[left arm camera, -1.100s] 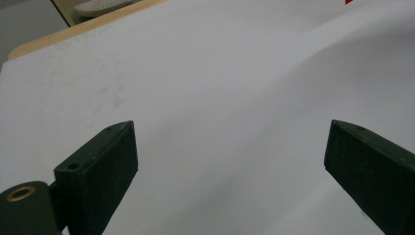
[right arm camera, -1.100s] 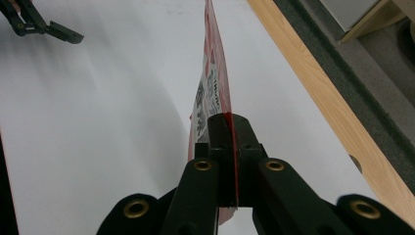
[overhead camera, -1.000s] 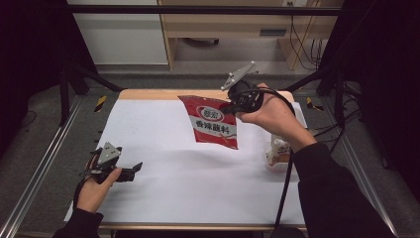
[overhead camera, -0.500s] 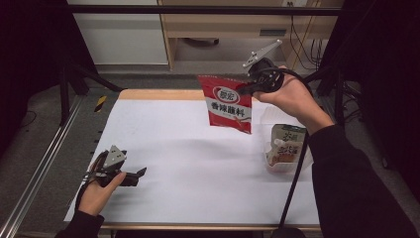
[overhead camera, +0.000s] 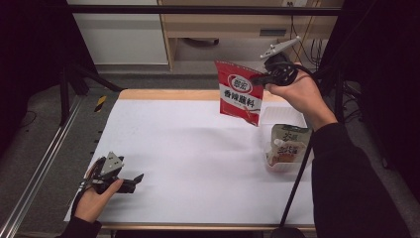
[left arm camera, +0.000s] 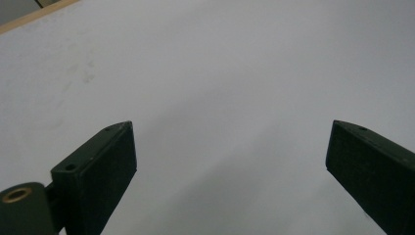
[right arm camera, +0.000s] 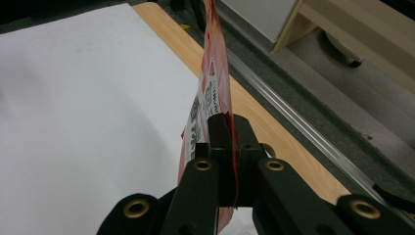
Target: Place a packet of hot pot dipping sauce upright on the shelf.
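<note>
Right gripper (overhead camera: 257,78), pinching the red pouch (overhead camera: 240,94) at its edge, should keep it hanging plumb while lowering it into the clear tub (overhead camera: 287,116) at 4 o'clock on the worktop (overhead camera: 198,148); left gripper (overhead camera: 136,179) rests spread.

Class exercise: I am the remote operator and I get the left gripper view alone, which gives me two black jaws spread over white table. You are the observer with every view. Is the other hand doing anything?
Observer: Yes. The right gripper holds a red pouch in the air above the far right of the table.
Operator: Is that grip firm, or just a touch?
Observer: In the right gripper view the jaws are pressed shut on the pouch's edge, and the pouch stands edge-on ahead of them.
Operator: What lies under the pouch?
Observer: A clear tub at the right edge, with a carton already in it.
Operator: And where is my own gripper?
Observer: The left gripper is near the table's front left corner, open, with nothing between its jaws.
</note>
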The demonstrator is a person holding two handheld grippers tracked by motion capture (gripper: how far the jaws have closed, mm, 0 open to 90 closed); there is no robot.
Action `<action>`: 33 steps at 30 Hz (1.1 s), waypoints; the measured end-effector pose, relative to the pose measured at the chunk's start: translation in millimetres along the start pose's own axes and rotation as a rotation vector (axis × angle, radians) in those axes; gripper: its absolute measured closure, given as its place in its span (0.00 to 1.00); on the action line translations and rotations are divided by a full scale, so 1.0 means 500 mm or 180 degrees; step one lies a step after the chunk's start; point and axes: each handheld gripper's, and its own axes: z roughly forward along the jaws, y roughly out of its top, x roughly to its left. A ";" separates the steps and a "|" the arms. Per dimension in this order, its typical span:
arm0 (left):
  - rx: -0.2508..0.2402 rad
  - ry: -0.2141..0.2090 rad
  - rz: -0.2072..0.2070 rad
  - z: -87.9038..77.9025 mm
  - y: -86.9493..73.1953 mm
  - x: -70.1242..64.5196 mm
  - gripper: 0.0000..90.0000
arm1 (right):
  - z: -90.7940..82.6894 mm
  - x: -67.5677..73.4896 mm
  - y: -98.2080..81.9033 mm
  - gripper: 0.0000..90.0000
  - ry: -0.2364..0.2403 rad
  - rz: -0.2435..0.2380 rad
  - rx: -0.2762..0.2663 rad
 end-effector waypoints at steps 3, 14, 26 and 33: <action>0.0014 0.0007 -0.0019 0.001 -0.002 0.003 0.05 | -0.006 -0.018 -0.009 1.00 -0.0058 0.0032 -0.0028; 0.0043 0.0023 -0.0037 0.000 -0.007 0.009 0.05 | -0.043 -0.076 -0.061 1.00 -0.0193 0.0251 -0.0135; 0.0078 0.0021 -0.0053 0.003 -0.009 0.009 0.06 | -0.110 -0.114 -0.127 1.00 -0.0360 0.0457 -0.0220; 0.0109 0.0014 -0.0051 0.007 -0.010 0.009 0.06 | -0.139 -0.130 -0.172 1.00 -0.0426 0.0579 -0.0203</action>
